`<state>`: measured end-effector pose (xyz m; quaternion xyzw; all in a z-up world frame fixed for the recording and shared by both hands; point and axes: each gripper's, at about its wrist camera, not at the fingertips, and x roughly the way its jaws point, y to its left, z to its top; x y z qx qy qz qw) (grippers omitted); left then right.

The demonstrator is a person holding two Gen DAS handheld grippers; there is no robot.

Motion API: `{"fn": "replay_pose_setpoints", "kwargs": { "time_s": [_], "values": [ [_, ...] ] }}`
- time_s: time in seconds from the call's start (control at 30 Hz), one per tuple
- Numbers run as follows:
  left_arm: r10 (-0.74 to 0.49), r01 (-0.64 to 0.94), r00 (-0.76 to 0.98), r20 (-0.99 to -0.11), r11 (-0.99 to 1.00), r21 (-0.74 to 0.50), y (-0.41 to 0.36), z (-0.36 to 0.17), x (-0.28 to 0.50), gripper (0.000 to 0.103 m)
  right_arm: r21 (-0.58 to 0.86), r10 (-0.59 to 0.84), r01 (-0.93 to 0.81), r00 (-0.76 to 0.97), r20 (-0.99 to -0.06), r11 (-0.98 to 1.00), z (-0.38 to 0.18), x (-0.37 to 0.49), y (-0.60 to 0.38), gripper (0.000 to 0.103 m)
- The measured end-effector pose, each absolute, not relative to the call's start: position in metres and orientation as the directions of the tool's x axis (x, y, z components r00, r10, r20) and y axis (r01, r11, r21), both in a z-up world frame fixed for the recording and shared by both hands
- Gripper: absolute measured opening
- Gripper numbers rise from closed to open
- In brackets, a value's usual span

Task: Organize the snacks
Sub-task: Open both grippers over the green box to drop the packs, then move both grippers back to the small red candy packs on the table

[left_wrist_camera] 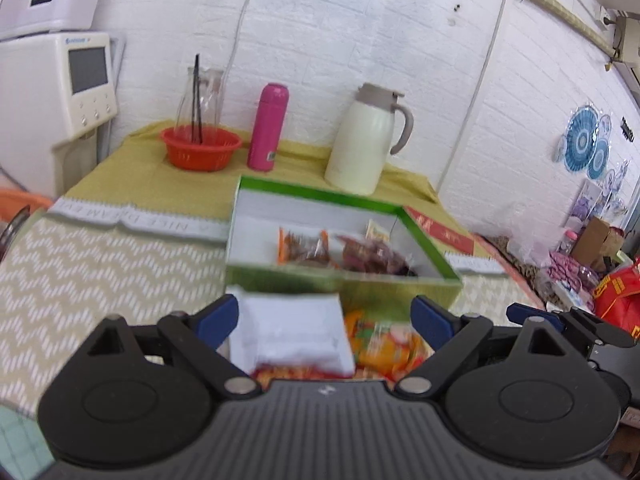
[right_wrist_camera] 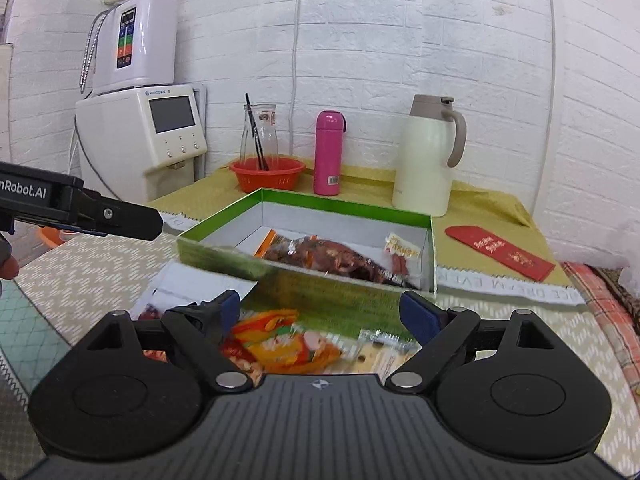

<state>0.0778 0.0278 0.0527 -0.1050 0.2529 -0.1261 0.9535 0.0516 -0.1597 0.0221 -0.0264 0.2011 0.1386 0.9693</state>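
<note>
Blue-padded fingers of the left gripper (left_wrist_camera: 325, 320) stand wide apart, pressing on nothing; below and between them lie a white packet (left_wrist_camera: 294, 332) and, just beside it, an orange-yellow snack packet (left_wrist_camera: 384, 344). Right gripper (right_wrist_camera: 320, 314), likewise spread wide and empty, looks down on the same orange-yellow packet (right_wrist_camera: 280, 342) and a pale, partly clear packet (right_wrist_camera: 390, 354) beside it. These loose snacks rest on the zigzag-patterned mat (left_wrist_camera: 100, 264), just in front of the green box (left_wrist_camera: 344, 284).

Inside the box, on its white floor, lie several dark red snack packets (right_wrist_camera: 328, 258) and a small yellow-labelled one (right_wrist_camera: 402, 252); they fill only part of it. Behind the box stand a red basket (left_wrist_camera: 202, 148), a pink flask (left_wrist_camera: 268, 126) and a white jug (left_wrist_camera: 366, 140); a red envelope (right_wrist_camera: 500, 254) lies to the right of the box.

Step in hand, as judged: between packets, with some already boxed and both grippers free over the remaining pile. Next move calls for lowering one gripper over a single packet, closing on an edge of the thin, slippery wrapper, and lifting it over the near wall of the box. Motion blur hides finer detail of the loose packets.
</note>
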Motion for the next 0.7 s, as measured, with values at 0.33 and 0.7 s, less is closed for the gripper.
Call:
{"fn": "replay_pose_setpoints", "kwargs": {
  "time_s": [0.33,0.7],
  "values": [
    [-0.349,0.137,0.769,-0.536,0.908,-0.395,0.04,-0.003,0.068,0.092,0.146,0.301,-0.264,0.809,-0.504,0.953,-0.029,0.008,-0.148,0.103],
    [-0.372,0.155,0.723,-0.582,0.909,-0.388,0.037,-0.02,0.085,0.011,0.104,0.269,-0.252,0.819,-0.507,0.962,-0.031,0.002,-0.143,0.103]
  ]
}}
